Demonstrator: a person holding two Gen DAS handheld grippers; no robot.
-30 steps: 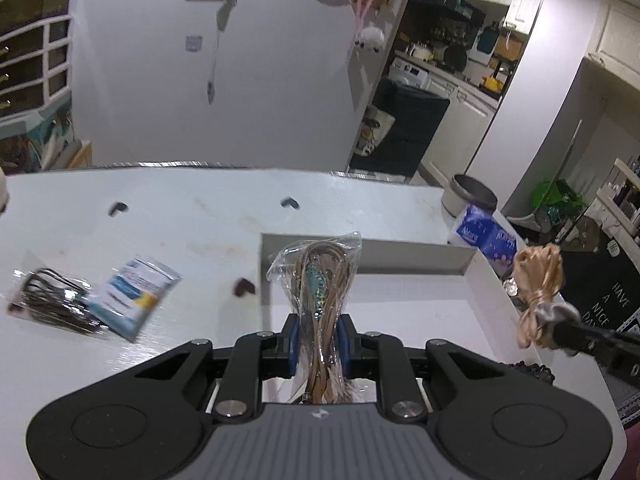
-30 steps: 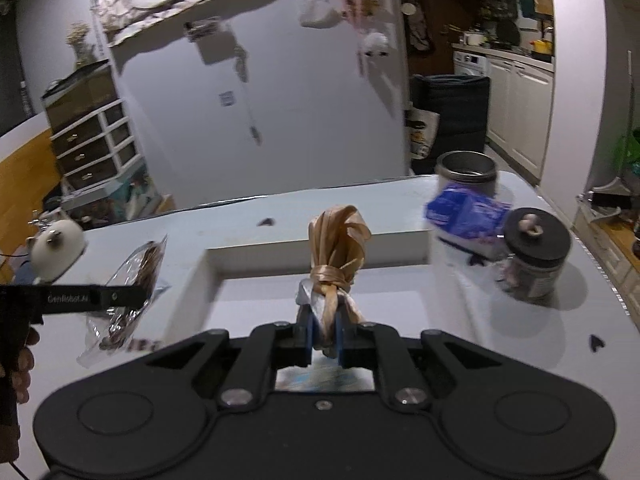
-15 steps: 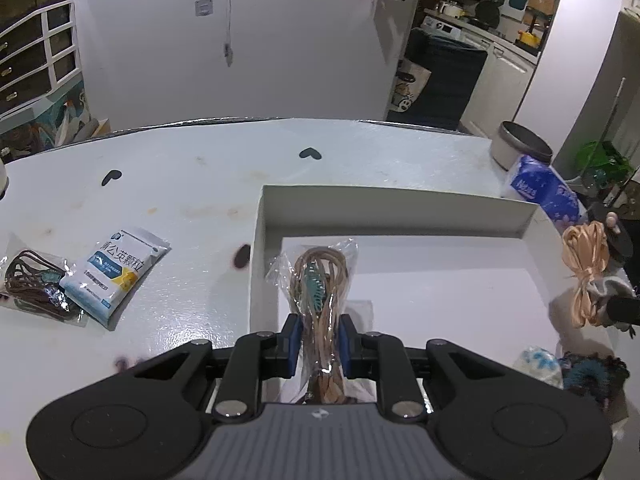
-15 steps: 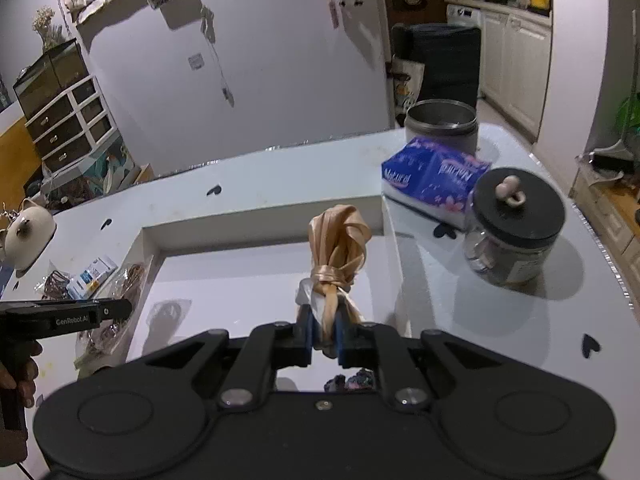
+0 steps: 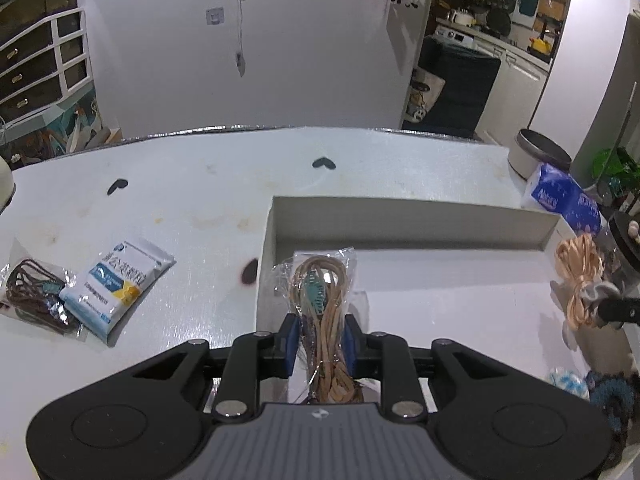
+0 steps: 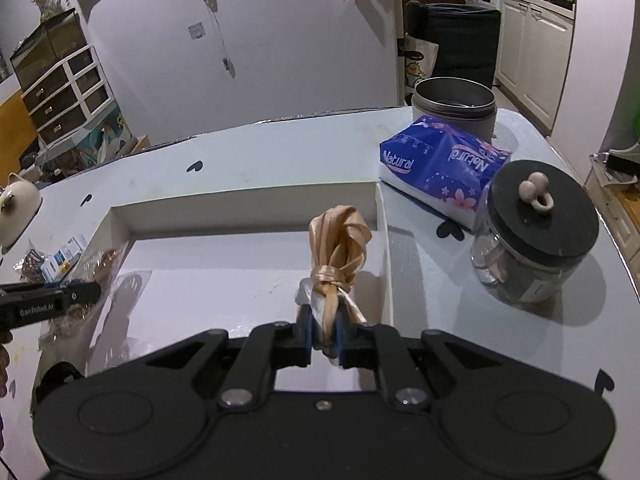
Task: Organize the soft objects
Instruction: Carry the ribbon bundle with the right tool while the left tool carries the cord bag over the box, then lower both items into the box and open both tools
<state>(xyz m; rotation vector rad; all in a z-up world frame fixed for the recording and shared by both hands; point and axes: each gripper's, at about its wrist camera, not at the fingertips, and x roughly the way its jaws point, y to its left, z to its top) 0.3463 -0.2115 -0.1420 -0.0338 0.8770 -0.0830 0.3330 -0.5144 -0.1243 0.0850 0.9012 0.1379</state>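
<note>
- The white tabletop (image 5: 200, 208) bears faint stains and small dark heart-shaped marks; a grey wall, a white-framed drawer unit and a kitchen stand behind it.
- A shallow white tray (image 5: 408, 220) sits on the tabletop. A blue tissue pack (image 6: 440, 164), a grey canister (image 6: 454, 108) and a dark-lidded glass jar (image 6: 536, 236) stand just beside its right wall.
- Left of the tray lie a white-and-blue sachet (image 5: 120, 284) and a clear bag of dark brown cord (image 5: 34, 296), touching each other.
- The left claw (image 5: 320, 342) grips a clear bag of tan cord (image 5: 324, 296), its blue pads pressed on both sides. The bag's long axis runs forward along the fingers, its top end pointing away over the tray's near left corner.
- The right claw (image 6: 324, 336) is clamped on the lower end of a knotted peach ribbon bundle (image 6: 340, 248); the loops stand up and away from the fingers, above the tray's right part near its wall.
- Both claws are level, aimed across the tray, each visible at the edge of the other's view.
- A blue knitted item (image 5: 608, 392) lies at the tray's near right corner.
</note>
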